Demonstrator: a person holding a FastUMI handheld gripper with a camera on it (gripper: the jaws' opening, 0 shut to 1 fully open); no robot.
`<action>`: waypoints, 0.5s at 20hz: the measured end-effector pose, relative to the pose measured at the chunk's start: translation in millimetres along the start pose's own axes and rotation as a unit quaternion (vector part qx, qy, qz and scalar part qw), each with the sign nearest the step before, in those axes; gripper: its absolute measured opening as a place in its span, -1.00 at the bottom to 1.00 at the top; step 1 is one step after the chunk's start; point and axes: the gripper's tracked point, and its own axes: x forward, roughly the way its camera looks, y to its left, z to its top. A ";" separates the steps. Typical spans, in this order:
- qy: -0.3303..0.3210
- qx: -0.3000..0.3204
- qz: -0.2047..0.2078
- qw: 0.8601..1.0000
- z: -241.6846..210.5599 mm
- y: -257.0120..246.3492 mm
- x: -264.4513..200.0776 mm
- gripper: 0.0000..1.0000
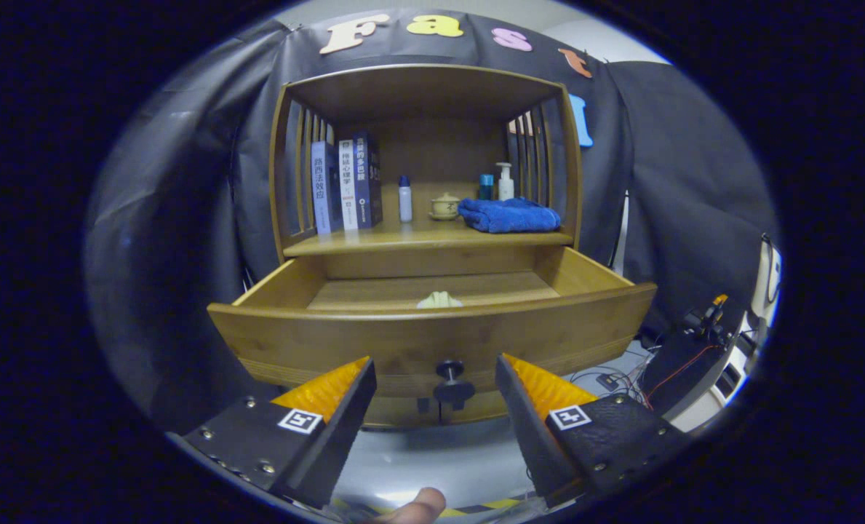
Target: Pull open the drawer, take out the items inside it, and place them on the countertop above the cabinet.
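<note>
The wooden cabinet's drawer (432, 338) stands pulled out toward me. A pale, cream-coloured item (439, 300) lies inside it, just behind the front panel, mostly hidden by the panel's rim. The drawer's dark round knob (452, 383) sits low on the front panel, between and slightly beyond my fingers. My gripper (436, 375) is open, its fingers apart on either side of the knob and touching nothing. Above the drawer lies the countertop (374, 242), a wooden shelf surface inside the cabinet's open frame.
On the countertop stand three books (345, 185) at the left, a small white bottle (405, 198), a little lidded pot (445, 206), a folded blue towel (510, 215) and two bottles (497, 182) behind it. Electronics and cables (683, 349) lie at the right. A fingertip (417, 506) shows below.
</note>
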 end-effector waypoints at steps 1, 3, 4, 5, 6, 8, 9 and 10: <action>0.001 -0.002 -0.001 1.000 7.0 0.2 -1.2 0.95; 0.000 -0.006 -0.007 1.000 23.7 -0.4 -0.1 0.96; -0.002 -0.005 -0.008 1.000 32.4 -1.2 2.0 0.96; -0.004 -0.002 -0.003 1.000 41.9 2.4 5.2 0.96; -0.002 0.000 0.000 1.000 49.5 3.7 11.2 0.96; 0.007 0.000 -0.002 1.000 61.5 3.1 23.5 0.95; 0.011 -0.001 0.000 1.000 67.8 4.3 29.9 0.96; 0.016 -0.002 0.001 1.000 73.2 5.3 38.2 0.95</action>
